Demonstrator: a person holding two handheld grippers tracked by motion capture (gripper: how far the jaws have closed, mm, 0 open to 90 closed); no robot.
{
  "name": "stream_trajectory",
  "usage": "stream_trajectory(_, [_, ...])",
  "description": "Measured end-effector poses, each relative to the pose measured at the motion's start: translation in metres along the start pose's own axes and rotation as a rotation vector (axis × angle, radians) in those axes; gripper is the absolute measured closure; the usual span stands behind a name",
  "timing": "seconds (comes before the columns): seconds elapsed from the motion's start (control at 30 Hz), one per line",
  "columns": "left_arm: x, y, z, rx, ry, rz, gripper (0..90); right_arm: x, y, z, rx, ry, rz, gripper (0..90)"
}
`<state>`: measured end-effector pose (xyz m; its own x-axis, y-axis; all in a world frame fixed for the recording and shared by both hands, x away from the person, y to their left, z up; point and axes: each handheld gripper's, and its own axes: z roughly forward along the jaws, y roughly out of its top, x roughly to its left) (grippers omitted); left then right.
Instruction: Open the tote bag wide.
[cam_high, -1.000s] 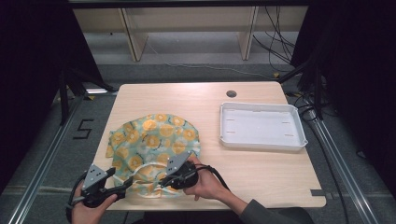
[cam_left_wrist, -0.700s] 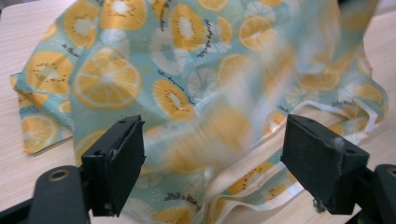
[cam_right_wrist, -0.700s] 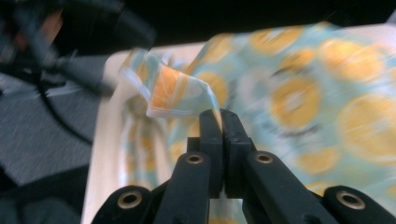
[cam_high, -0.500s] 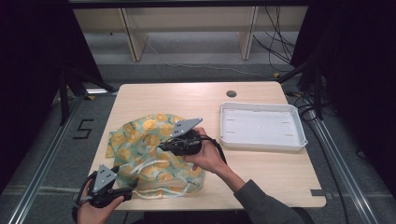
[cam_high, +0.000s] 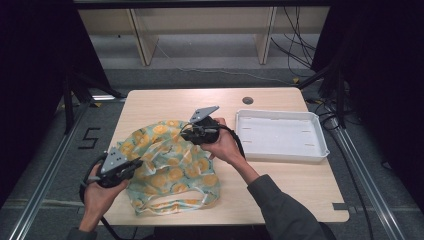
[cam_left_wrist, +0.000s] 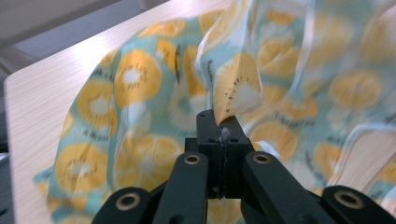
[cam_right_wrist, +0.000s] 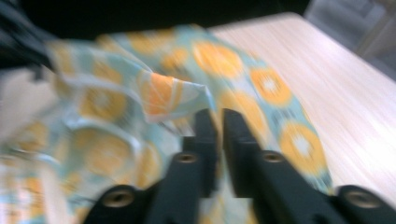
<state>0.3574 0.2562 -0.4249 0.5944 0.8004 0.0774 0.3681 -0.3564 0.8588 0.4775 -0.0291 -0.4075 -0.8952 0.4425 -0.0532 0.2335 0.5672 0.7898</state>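
Tongs left (cam_left_wrist: 218, 128) | clamp cloth (cam_high: 170, 165) fold | right (cam_right_wrist: 219, 122) | slightly parted, cloth edge between

— How's your light from the high view?

— My tabletop (cam_high: 280, 190) is evenly lit from above, with soft shadows; the surroundings fall off to black on both sides.

— And the gripper views?

— My left one is sharp near the fingers (cam_left_wrist: 208, 140), with the far cloth (cam_left_wrist: 140, 116) soft and glare on the wood. My right one is smeared with motion blur throughout.
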Motion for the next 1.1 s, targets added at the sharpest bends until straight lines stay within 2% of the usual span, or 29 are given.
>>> stream_trajectory(0.07, [0.006, 0.011, 0.004, 0.009, -0.011, -0.018, 89.3, 0.001, -0.004, 0.0, 0.026, -0.052, -0.008, 60.7])
stream_trajectory(0.1, [0.009, 0.017, 0.006, 0.014, -0.011, -0.025, 89.4, 0.003, -0.006, -0.003, 0.029, -0.056, -0.008, 54.8])
stream_trajectory(0.2, [0.015, 0.032, 0.014, 0.041, -0.032, -0.029, 89.3, 0.016, -0.009, -0.017, 0.008, -0.12, -0.037, 44.9])
stream_trajectory(0.27, [0.018, 0.041, 0.019, 0.058, -0.033, -0.017, 89.3, 0.026, -0.01, -0.03, -0.005, -0.141, -0.042, 42.5])
stream_trajectory(0.3, [0.02, 0.044, 0.021, 0.064, -0.029, -0.016, 89.3, 0.032, -0.012, -0.035, -0.033, -0.135, -0.059, 41.7])
stream_trajectory(0.33, [0.021, 0.047, 0.023, 0.066, -0.023, -0.016, 89.3, 0.039, -0.015, -0.04, -0.039, -0.108, -0.038, 40.6])
stream_trajectory(0.37, [0.021, 0.05, 0.024, 0.066, -0.023, -0.02, 89.3, 0.044, -0.018, -0.043, -0.033, -0.079, -0.037, 38.7])
stream_trajectory(0.4, [0.023, 0.055, 0.026, 0.066, -0.027, -0.02, 89.3, 0.057, -0.028, -0.041, 0.009, -0.07, -0.035, 34.0])
stream_trajectory(0.43, [0.023, 0.055, 0.026, 0.066, -0.027, -0.02, 89.3, 0.057, -0.028, -0.041, 0.009, -0.07, -0.035, 34.0])
stream_trajectory(0.47, [0.023, 0.056, 0.027, 0.053, -0.02, -0.037, 89.3, 0.062, -0.033, -0.037, 0.036, -0.069, -0.039, 32.5])
stream_trajectory(0.5, [0.024, 0.058, 0.026, 0.062, -0.019, -0.026, 89.2, 0.068, -0.042, -0.026, 0.078, -0.08, -0.045, 29.1])
stream_trajectory(0.53, [0.025, 0.059, 0.026, 0.06, -0.019, -0.026, 89.2, 0.068, -0.042, -0.026, 0.078, -0.08, -0.045, 29.1])
stream_trajectory(0.63, [0.027, 0.06, 0.027, 0.061, -0.024, -0.039, 89.0, 0.074, -0.052, -0.007, 0.146, -0.053, -0.064, 25.9])
stream_trajectory(0.67, [0.027, 0.06, 0.028, 0.05, -0.023, -0.056, 88.9, 0.077, -0.055, -0.001, 0.164, -0.051, -0.063, 25.0])
stream_trajectory(0.7, [0.029, 0.06, 0.027, 0.06, -0.021, -0.043, 88.9, 0.082, -0.06, 0.01, 0.204, -0.058, -0.07, 20.5])
stream_trajectory(0.77, [0.031, 0.059, 0.027, 0.06, -0.023, -0.052, 88.9, 0.083, -0.062, 0.015, 0.22, -0.068, -0.084, 20.2])
stream_trajectory(0.8, [0.032, 0.059, 0.026, 0.063, -0.016, -0.051, 88.8, 0.081, -0.064, 0.021, 0.233, -0.08, -0.115, 20.2])
stream_trajectory(0.83, [0.032, 0.059, 0.026, 0.061, -0.016, -0.055, 88.8, 0.082, -0.067, 0.026, 0.251, -0.102, -0.095, 20.4])
stream_trajectory(0.87, [0.033, 0.058, 0.026, 0.051, -0.016, -0.061, 88.7, 0.082, -0.07, 0.03, 0.277, -0.122, -0.072, 22.3])
stream_trajectory(0.9, [0.034, 0.058, 0.026, 0.044, -0.017, -0.078, 88.7, 0.071, -0.073, 0.037, 0.304, -0.114, -0.125, 38.5])
stream_trajectory(0.93, [0.034, 0.058, 0.026, 0.044, -0.017, -0.078, 88.7, 0.067, -0.075, 0.041, 0.303, -0.11, -0.163, 52.8])
stream_trajectory(0.97, [0.035, 0.057, 0.026, 0.046, -0.014, -0.083, 88.7, 0.067, -0.075, 0.041, 0.303, -0.11, -0.163, 52.8])
stream_trajectory(1.0, [0.037, 0.057, 0.024, 0.058, -0.012, -0.069, 88.6, 0.065, -0.076, 0.041, 0.314, -0.115, -0.145, 59.8])
stream_trajectory(1.07, [0.04, 0.056, 0.024, 0.048, -0.025, -0.085, 88.6, 0.06, -0.078, 0.042, 0.322, -0.094, -0.157, 79.3])
stream_trajectory(1.1, [0.04, 0.055, 0.024, 0.035, -0.02, -0.098, 88.6, 0.058, -0.078, 0.041, 0.32, -0.078, -0.152, 84.9])
